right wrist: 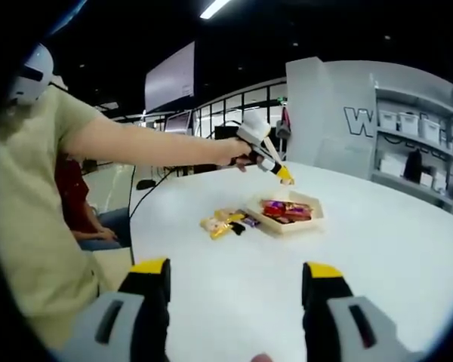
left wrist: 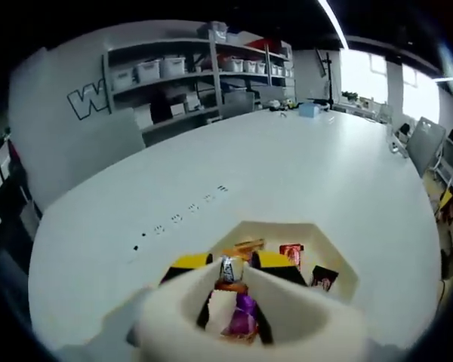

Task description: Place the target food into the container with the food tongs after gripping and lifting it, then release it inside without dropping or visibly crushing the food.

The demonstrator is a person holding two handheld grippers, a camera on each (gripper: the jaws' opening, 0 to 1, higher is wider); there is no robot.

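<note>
My left gripper (left wrist: 232, 262) is shut on white food tongs (left wrist: 211, 302), whose looped handle fills the bottom of the left gripper view. Between the yellow jaw tips sits a small white-and-blue wrapped snack (left wrist: 228, 270); I cannot tell how firmly it is held. Directly below lies the pale shallow container (left wrist: 340, 260) with red, orange and purple wrapped snacks (left wrist: 291, 253). In the right gripper view a person's arm holds the left gripper (right wrist: 284, 176) just above the container (right wrist: 314, 215). Several loose snacks (right wrist: 225, 225) lie left of it. My right gripper (right wrist: 236, 270) is open and holds nothing.
The big white round table (left wrist: 302, 173) spreads around the container. Shelving with white bins (left wrist: 181, 72) stands beyond it and grey chairs (left wrist: 426, 143) to the right. A person in a pale shirt (right wrist: 30, 204) stands at the table's left edge.
</note>
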